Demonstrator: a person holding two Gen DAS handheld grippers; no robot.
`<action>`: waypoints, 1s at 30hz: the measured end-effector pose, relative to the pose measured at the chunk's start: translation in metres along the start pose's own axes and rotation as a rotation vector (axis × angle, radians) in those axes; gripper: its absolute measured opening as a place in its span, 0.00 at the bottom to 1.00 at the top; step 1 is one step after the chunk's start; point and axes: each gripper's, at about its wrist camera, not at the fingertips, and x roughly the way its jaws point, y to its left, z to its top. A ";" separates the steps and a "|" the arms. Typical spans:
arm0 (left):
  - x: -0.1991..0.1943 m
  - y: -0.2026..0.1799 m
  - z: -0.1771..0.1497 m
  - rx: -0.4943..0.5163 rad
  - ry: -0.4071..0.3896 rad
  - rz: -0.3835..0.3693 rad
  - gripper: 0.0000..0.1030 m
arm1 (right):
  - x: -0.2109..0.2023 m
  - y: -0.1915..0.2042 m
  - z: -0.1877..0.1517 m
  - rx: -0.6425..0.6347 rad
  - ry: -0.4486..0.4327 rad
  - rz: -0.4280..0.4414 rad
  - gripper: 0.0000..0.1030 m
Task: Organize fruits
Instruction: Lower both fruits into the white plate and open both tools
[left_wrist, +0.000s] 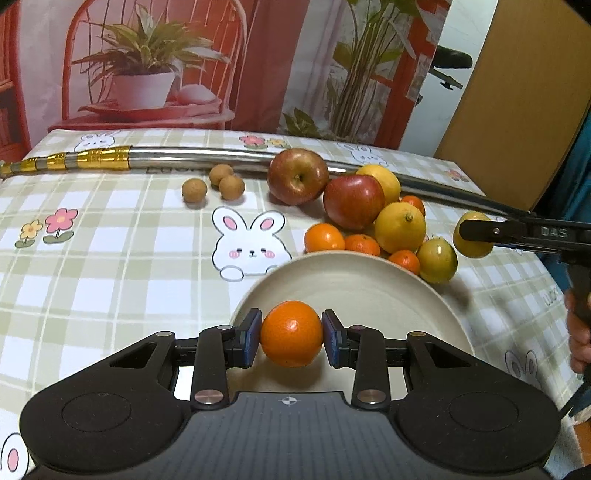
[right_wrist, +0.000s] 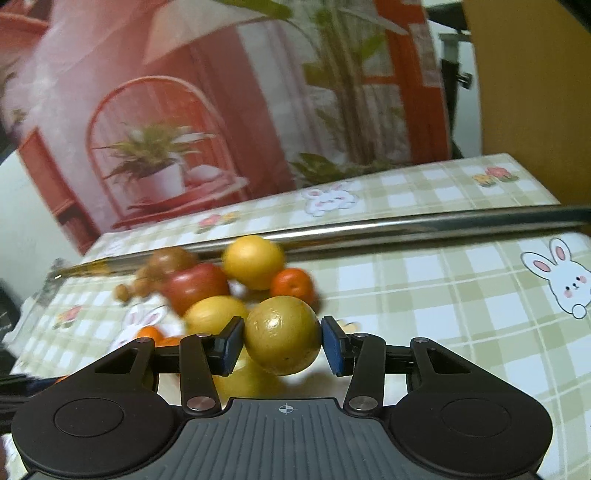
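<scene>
Printed plant backdrop (left_wrist: 155, 62), checked tablecloth (left_wrist: 92, 258)

My table (left_wrist: 110, 258) wears a green-and-white checked cloth with bunnies and flowers. Along the far edge lies a long steel pole (left_wrist: 221, 155), its gold-banded handle toward the far left corner. Just in front of it, three small brown longans (left_wrist: 214, 182) sit clustered. Toward the right side there's the fruit pile: two red apples (left_wrist: 325, 188), yellow lemons (left_wrist: 400, 227), small oranges (left_wrist: 324, 238) and a greenish-yellow fruit (left_wrist: 437, 260), all bunched together. The cream plate (left_wrist: 369, 284) rests at the near edge, right against that pile.
</scene>
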 end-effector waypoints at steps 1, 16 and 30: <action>-0.001 0.000 -0.002 0.005 0.002 0.004 0.36 | -0.003 0.006 -0.001 -0.010 0.009 0.010 0.41; -0.013 -0.006 -0.027 0.020 0.012 0.018 0.36 | -0.017 0.078 -0.045 -0.186 0.150 0.097 0.41; -0.019 -0.016 -0.040 0.060 -0.014 0.068 0.36 | -0.021 0.100 -0.076 -0.256 0.163 0.045 0.41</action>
